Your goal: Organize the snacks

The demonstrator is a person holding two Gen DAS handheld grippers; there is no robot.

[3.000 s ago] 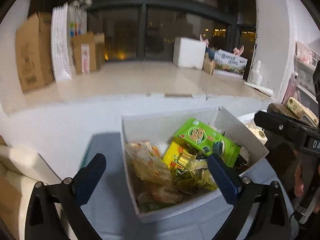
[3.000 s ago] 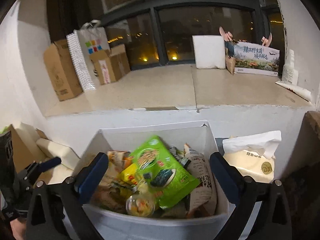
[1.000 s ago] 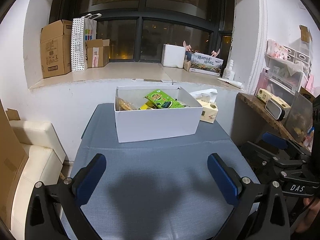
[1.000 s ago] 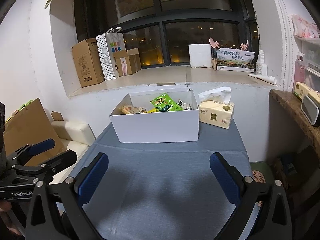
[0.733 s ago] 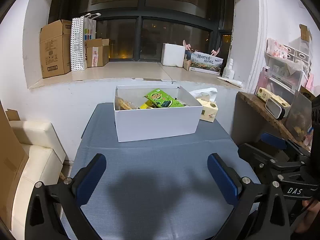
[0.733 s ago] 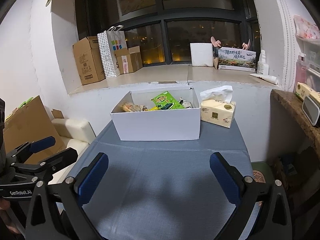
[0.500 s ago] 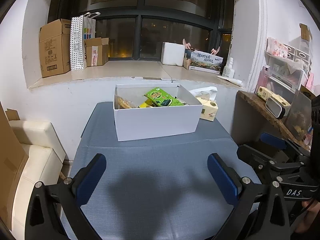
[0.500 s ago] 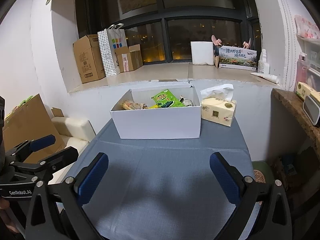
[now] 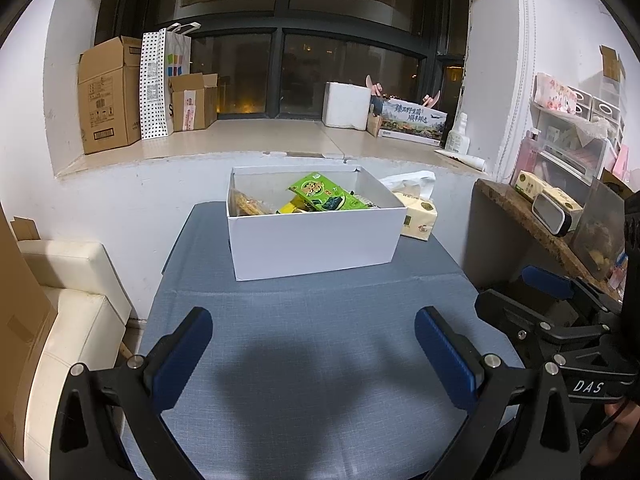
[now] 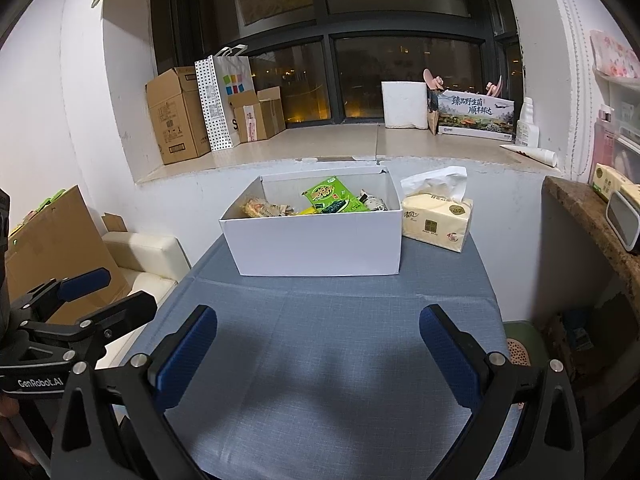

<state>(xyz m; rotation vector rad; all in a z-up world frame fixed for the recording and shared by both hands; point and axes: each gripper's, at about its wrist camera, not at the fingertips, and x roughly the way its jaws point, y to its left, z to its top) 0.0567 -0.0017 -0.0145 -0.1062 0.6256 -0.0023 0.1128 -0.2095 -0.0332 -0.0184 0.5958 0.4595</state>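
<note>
A white box (image 9: 316, 240) (image 10: 320, 244) stands at the far end of the blue-grey table (image 9: 312, 356) (image 10: 332, 360). It holds several snack packets, with a green packet (image 9: 320, 194) (image 10: 334, 198) on top and a yellowish one (image 9: 250, 206) (image 10: 258, 208) at the left. My left gripper (image 9: 314, 342) is open above the near table, well short of the box, empty. My right gripper (image 10: 320, 344) is likewise open and empty. Each gripper shows at the edge of the other's view: the right gripper's body (image 9: 560, 320) and the left gripper's body (image 10: 68, 312).
A yellow tissue pack (image 9: 418, 220) (image 10: 438, 222) lies right of the box. A cream sofa (image 9: 68, 304) and brown cardboard (image 10: 52, 240) are on the left. A stone shelf (image 9: 536, 232) with small items is on the right. The window sill (image 10: 360, 144) carries cardboard boxes and a paper bag.
Three seconds ago both grippers were close over the box; they have since pulled back toward the near table edge. Over the last second the views barely shift.
</note>
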